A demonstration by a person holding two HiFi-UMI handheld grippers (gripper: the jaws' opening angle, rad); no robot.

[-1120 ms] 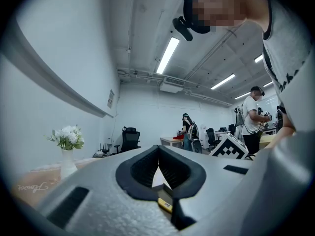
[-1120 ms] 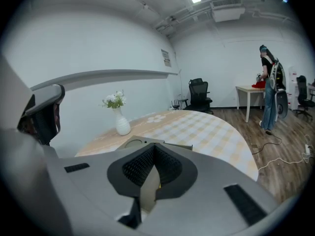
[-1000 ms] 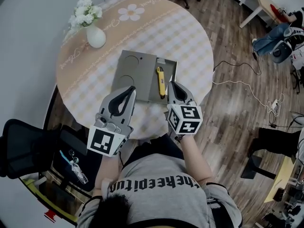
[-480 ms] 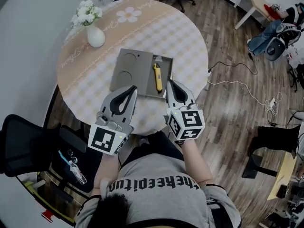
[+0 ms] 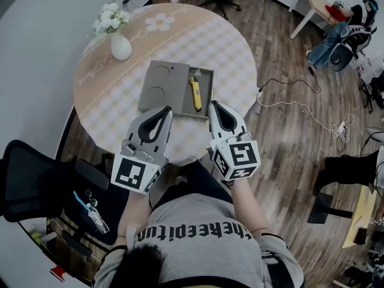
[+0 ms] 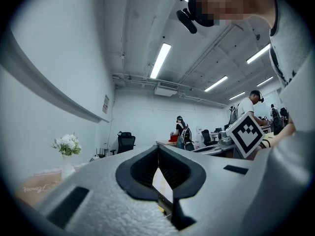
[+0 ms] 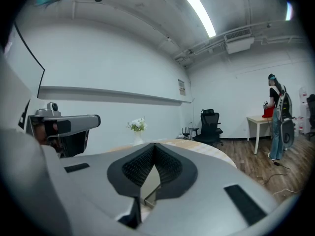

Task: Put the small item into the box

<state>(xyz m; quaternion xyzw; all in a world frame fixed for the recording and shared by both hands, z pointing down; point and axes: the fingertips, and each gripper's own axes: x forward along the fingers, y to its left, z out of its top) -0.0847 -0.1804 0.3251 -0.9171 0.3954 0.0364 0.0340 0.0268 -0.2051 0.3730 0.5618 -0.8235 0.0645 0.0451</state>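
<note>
A small yellow item (image 5: 195, 93) lies lengthwise in the right half of an open grey box (image 5: 208, 81) on the round table (image 5: 231, 47). The box's flat grey lid part (image 5: 161, 86) spreads to the left. My left gripper (image 5: 164, 110) hovers at the table's near edge, just short of the lid, shut with nothing held. My right gripper (image 5: 214, 104) is by the box's near right corner, also shut and holding nothing. In the left gripper view the jaws (image 6: 158, 149) meet at their tips; the right gripper view shows the same (image 7: 154, 146).
A white vase of white flowers (image 5: 120, 45) stands at the table's far left, also seen in the gripper views (image 6: 66, 154) (image 7: 137, 131). A black office chair (image 5: 36, 185) sits at my left. Cables (image 5: 300, 110) run over the wooden floor on the right.
Both grippers have drawn slightly back from the box toward the person's body. The yellow item stays lying in the box. Both stay shut.
</note>
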